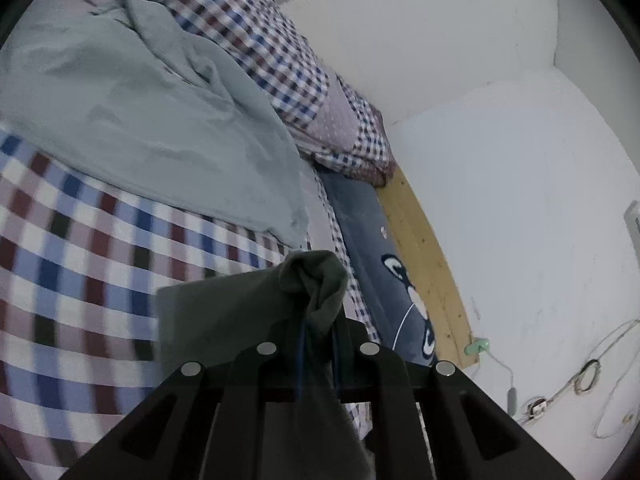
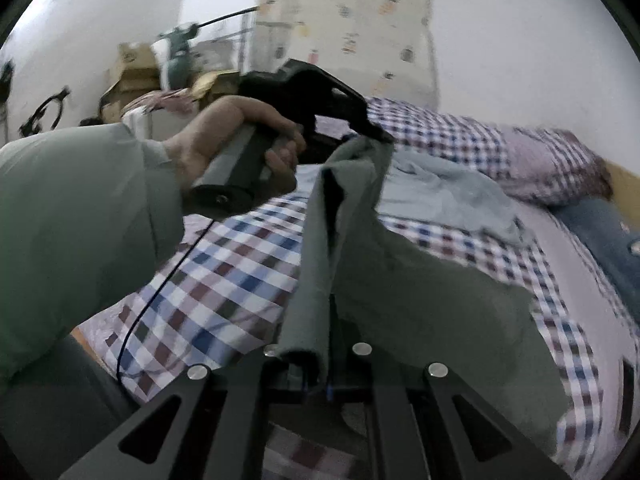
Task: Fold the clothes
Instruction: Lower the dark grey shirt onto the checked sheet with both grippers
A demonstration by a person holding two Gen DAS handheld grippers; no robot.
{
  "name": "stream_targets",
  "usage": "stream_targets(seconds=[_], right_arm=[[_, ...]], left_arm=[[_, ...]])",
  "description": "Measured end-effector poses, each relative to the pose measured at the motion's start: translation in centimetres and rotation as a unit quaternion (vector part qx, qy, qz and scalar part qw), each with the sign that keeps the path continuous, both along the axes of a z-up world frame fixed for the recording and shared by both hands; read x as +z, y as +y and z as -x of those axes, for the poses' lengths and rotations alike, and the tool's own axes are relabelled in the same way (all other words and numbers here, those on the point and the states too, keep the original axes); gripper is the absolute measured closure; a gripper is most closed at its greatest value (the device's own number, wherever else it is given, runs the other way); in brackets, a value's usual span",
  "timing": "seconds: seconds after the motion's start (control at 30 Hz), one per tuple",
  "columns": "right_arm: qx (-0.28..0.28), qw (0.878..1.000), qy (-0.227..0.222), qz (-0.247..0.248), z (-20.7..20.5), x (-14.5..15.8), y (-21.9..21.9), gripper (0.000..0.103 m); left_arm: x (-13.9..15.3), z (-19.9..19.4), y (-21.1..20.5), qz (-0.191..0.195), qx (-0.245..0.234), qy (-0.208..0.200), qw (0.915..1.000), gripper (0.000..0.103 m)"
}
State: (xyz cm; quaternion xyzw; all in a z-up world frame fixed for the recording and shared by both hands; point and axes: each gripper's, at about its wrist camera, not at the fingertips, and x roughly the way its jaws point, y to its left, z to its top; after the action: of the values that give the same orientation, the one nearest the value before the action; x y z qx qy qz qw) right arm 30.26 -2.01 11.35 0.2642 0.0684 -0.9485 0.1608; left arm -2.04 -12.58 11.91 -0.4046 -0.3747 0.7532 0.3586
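Observation:
A dark grey-green garment [image 2: 420,292] hangs stretched between both grippers above the checked bed. My left gripper [image 1: 318,320] is shut on a bunched corner of the garment [image 1: 316,280]. In the right wrist view the left gripper [image 2: 376,132] is seen from outside, held by a hand [image 2: 224,136] in a green sleeve, pinching the far top edge. My right gripper [image 2: 316,364] is shut on the near edge, which hangs as a rolled fold. A pale grey-blue garment [image 1: 144,104] lies crumpled further up the bed, seen too in the right wrist view as pale cloth [image 2: 444,196].
The bed has a red, blue and white checked sheet [image 1: 80,264] and matching pillow [image 2: 552,168]. A blue patterned blanket [image 1: 384,272] and wooden frame [image 1: 428,256] border the white wall. Cables [image 1: 580,376] hang there. Boxes [image 2: 136,72] are stacked beyond the hand.

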Motion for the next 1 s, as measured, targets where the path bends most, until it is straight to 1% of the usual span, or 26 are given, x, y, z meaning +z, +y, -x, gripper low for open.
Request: stream_targets(seconds=[0.17,0.33,0.43,0.53,0.63,0.7,0.73,0.8,0.83,0.87,0.9,0.93,0.97,1.0], right_arm=[[-0.056,0.998,-0.014,0.040,-0.3,0.3,6.4,0.100],[-0.110,0.990,-0.038,0.085,0.1,-0.3,12.6,0.100],[-0.137,0.982,-0.058,0.112,0.2,-1.2,16.3,0.100],[-0.166,0.975,-0.078,0.123,0.2,-2.4,18.9,0.100],[-0.188,0.968,-0.102,0.135,0.5,-3.6,20.5,0.100],[-0.200,0.963,-0.116,0.135,0.7,-4.3,21.1,0.099],[-0.208,0.960,-0.126,0.137,0.8,-4.7,21.5,0.099],[-0.225,0.952,-0.149,0.143,1.1,-5.5,22.4,0.098],[-0.240,0.948,-0.159,0.137,1.2,-5.7,22.8,0.097],[-0.255,0.943,-0.169,0.130,1.3,-5.9,23.3,0.095],[-0.269,0.939,-0.175,0.124,1.3,-5.9,23.8,0.089],[-0.283,0.933,-0.181,0.129,1.2,-5.8,24.5,0.082],[-0.295,0.927,-0.183,0.143,0.9,-5.4,25.3,0.067],[-0.298,0.927,-0.175,0.149,0.8,-4.7,25.9,0.061]], left_arm=[[0.4,0.8,6.7,0.015,-0.014,-0.010,0.9997,0.094],[-0.1,2.2,13.0,0.058,-0.022,-0.028,0.9977,0.094],[-1.1,3.0,16.7,0.082,-0.032,-0.040,0.9952,0.094],[-2.5,3.3,19.9,0.106,-0.039,-0.054,0.9922,0.094],[-4.2,3.3,22.3,0.128,-0.037,-0.072,0.9885,0.094],[-5.4,3.6,23.4,0.140,-0.036,-0.084,0.9859,0.093],[-5.9,3.8,23.8,0.146,-0.038,-0.087,0.9848,0.091],[-6.9,4.0,24.7,0.156,-0.042,-0.092,0.9825,0.073],[-6.9,4.0,24.6,0.155,-0.046,-0.091,0.9825,0.053],[-6.3,4.0,23.8,0.146,-0.043,-0.083,0.9849,0.040],[-5.6,4.0,22.9,0.135,-0.038,-0.074,0.9874,0.036],[-4.8,4.1,21.4,0.120,-0.031,-0.063,0.9902,0.029],[-3.8,4.1,19.5,0.109,-0.020,-0.051,0.9925,0.023],[-2.8,4.1,17.5,0.098,-0.009,-0.039,0.9944,0.022]])
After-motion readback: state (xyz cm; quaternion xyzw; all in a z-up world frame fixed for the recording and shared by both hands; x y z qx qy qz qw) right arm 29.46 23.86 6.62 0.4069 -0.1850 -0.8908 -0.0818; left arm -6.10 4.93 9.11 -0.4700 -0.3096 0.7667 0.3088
